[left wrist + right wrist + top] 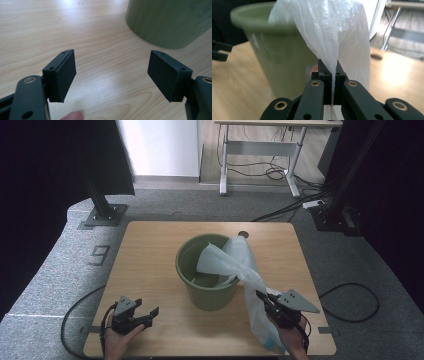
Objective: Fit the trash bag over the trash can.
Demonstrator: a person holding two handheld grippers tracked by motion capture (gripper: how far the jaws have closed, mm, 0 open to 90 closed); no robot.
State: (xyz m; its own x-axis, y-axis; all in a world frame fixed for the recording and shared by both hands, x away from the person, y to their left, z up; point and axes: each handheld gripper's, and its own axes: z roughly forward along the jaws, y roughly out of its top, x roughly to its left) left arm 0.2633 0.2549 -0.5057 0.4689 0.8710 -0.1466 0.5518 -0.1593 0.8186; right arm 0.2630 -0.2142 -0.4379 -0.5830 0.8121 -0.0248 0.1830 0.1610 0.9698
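Grey carpet ran around the wooden tabletop (150, 245), with a white desk frame (260, 155) and loose cables on the floor behind it. Mid-tabletop stood a green bucket (200, 285), upright. A white plastic bag (235, 262) hung half in it: one end draped over the bucket's rim and down inside, the rest trailing out over the right side and down to the tabletop near the front edge.

My right gripper (263, 300) sat just right of the bucket, close to the front edge. Its jaws were pressed together, pinching a gathered fold of the bag; in the right gripper view the bag (329, 32) rose straight out from between them, with the bucket (277, 50) right behind it. Something reddish showed low behind the plastic there, too blurred to tell what.

My left gripper (150, 315) rested low at the front left of the tabletop, well apart from the bag, pointing toward the bucket. Its jaws were spread wide with nothing between them, bare wood underneath, and the bucket's wall (170, 22) ahead to the right.
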